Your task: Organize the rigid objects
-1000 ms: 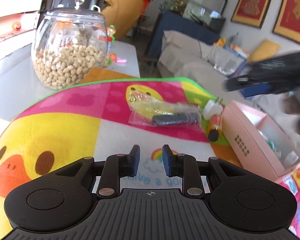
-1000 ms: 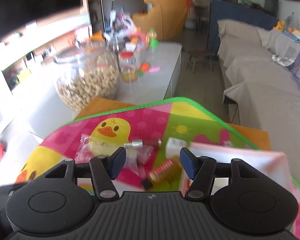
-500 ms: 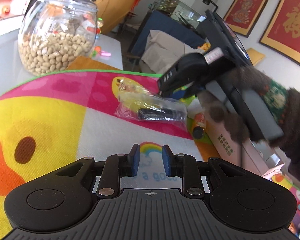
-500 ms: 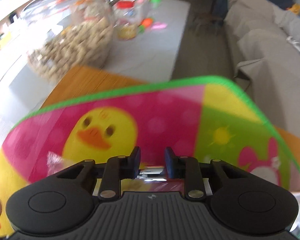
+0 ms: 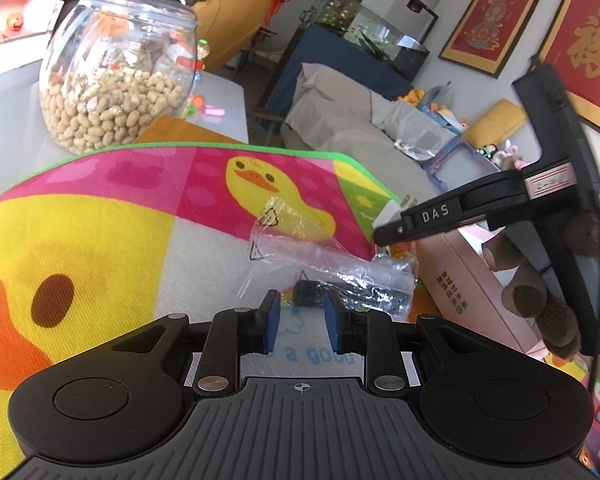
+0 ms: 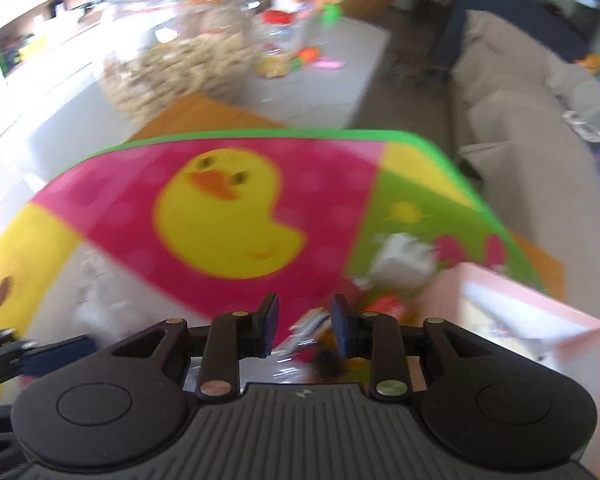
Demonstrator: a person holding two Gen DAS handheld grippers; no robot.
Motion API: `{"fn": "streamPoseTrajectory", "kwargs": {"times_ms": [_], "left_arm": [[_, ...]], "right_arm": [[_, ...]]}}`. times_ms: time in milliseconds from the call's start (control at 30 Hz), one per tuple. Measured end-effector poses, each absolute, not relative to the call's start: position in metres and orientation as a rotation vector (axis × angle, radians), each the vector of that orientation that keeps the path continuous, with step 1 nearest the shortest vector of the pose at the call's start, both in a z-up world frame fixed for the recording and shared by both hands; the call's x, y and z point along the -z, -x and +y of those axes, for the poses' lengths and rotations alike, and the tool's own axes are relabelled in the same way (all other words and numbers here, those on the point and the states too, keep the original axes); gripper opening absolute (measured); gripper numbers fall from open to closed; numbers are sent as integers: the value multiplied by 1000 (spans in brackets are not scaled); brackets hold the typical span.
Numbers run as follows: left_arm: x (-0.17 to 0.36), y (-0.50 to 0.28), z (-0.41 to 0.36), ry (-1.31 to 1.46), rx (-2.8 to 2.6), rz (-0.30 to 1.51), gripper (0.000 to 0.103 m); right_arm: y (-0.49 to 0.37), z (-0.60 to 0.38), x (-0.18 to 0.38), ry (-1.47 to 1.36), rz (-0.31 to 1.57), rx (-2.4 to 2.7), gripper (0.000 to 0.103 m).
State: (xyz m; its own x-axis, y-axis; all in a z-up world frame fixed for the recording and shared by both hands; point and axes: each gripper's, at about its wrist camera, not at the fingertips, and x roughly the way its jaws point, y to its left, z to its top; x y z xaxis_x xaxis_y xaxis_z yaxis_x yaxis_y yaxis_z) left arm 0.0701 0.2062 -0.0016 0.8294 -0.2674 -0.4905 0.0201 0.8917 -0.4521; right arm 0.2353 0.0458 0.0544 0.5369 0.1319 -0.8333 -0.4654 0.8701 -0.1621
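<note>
Left gripper [image 5: 299,326]: jaws slightly apart, empty — waiting beside the plastic bag [image 5: 328,268].
Right gripper [image 6: 305,326]: jaws opening, nothing pinched — lowered near the pink box [image 6: 540,312].

A clear plastic bag [image 5: 320,256] holding a dark cylinder lies crumpled beside the pink box [image 5: 472,280]; a white plug [image 5: 390,212] sits behind.

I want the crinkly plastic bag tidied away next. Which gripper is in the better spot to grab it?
Left, probably. The left gripper sits low on the mat with the plastic bag just beyond its fingertips, nothing between them. The right gripper, jaws opening, points nearer the pink box, over blurred small items.
</note>
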Motion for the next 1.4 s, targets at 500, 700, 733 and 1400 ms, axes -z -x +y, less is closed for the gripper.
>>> {"fn": "streamPoseTrajectory", "kwargs": {"times_ms": [500,700,733,1400], "left_arm": [[0,-65,212,485,162,559,27],[0,-67,214,486,153,554,27],[0,-66,213,476,140,552,27],[-23,-78,102,128,149,770,31]], "right_arm": [[-257,45,-33,276,1056,-393,20],[-201,33,-36,230,1108,-539,20],[-187,29,-36,214,1118,-575,20],[-40,-109,-43,103,842,-488,20]]}}
